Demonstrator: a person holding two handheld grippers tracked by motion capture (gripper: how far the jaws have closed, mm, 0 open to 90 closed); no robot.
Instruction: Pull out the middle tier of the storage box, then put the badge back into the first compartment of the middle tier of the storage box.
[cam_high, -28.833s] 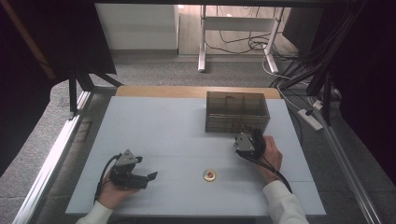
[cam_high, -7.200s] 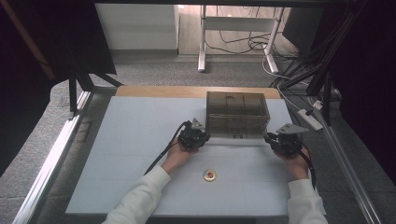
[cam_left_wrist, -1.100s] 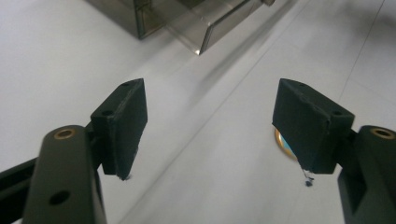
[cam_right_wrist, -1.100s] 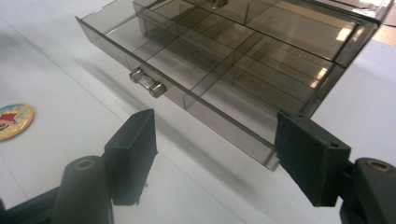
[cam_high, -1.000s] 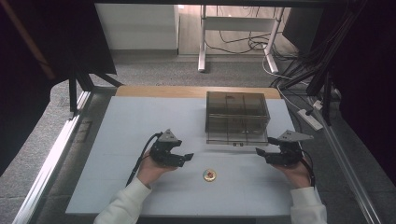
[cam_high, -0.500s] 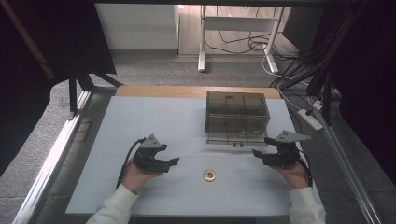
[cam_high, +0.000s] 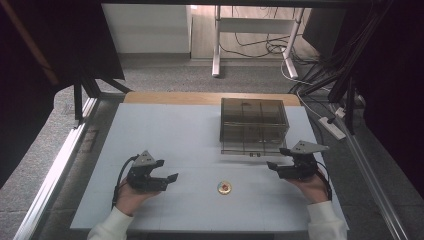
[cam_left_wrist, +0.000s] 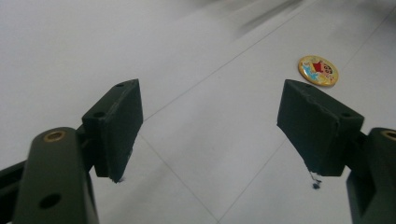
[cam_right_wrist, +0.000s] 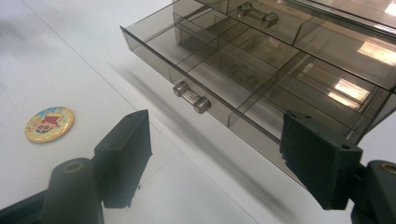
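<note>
A: Item one, largest?
B: Smoky drawer box (cam_high: 254, 124), far right of the white table (cam_high: 165, 130); long axis across the table; lower drawer (cam_right_wrist: 224, 88) pulled out toward the person.
A: Grippers?
B: Left gripper (cam_high: 167, 176) and right gripper (cam_high: 276, 160), both jaws spread, empty.
A: Smallest?
B: Round badge (cam_high: 224, 187), flat, between the grippers, near the table's front.

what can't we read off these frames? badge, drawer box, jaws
- Round yellow badge: cartoon print shows, any lettering too small; high view gives just a dot.
- Smoked transparent plastic drawer box: the right gripper view cuts it off at the top and right edges; reflections blur the inner dividers.
- Lower drawer: pulled out, its compartments look empty, the back ones sit under the box.
- Left gripper and right gripper: jaws open, bodies cut by the bottom edge.
</note>
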